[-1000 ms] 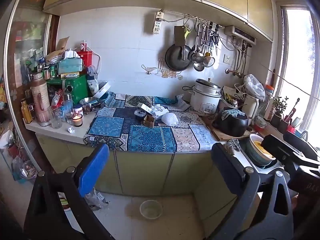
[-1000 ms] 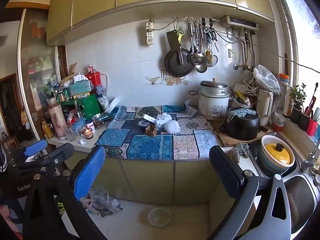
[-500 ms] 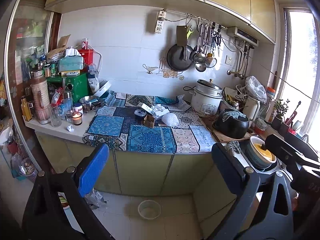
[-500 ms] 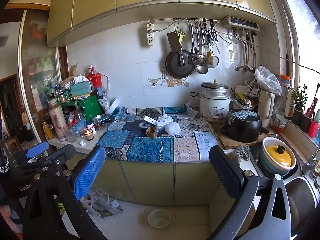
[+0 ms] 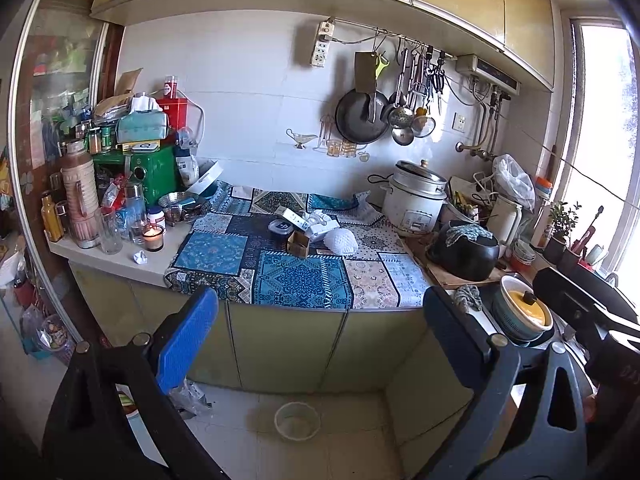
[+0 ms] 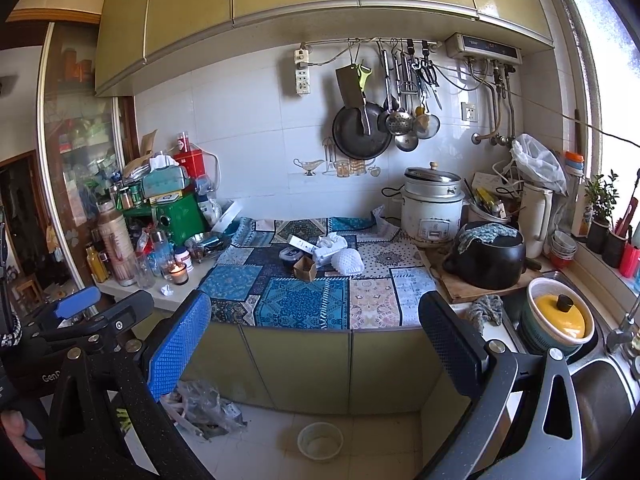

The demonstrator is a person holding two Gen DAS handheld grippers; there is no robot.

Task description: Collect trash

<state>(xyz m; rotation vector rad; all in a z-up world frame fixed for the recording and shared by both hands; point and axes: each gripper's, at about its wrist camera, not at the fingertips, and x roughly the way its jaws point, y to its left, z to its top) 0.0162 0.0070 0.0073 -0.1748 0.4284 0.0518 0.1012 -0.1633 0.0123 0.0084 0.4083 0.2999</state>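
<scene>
Both grippers are hanging back from the counter with nothing in them: the left gripper (image 5: pixel 320 344) and the right gripper (image 6: pixel 316 344) are each standing wide open, jaws well apart. The trash is sitting on the patchwork cloth (image 6: pixel 308 300), left of the rice cooker (image 6: pixel 432 210): a small brown carton (image 6: pixel 305 269), a white mesh foam sleeve (image 6: pixel 349 262), crumpled white wrapping (image 6: pixel 330 246) and a flat white box (image 6: pixel 302 243), all bunched close together. A paper wad (image 6: pixel 167 290) is lying further left, near the lit candle (image 6: pixel 179 272). These all look light and crushable, so pinching the carton across its open walls or the sleeve at mid-body is looking sensible. The cloth's front half is lying bare, offering approach room; the candle and glasses are crowding the wad.
</scene>
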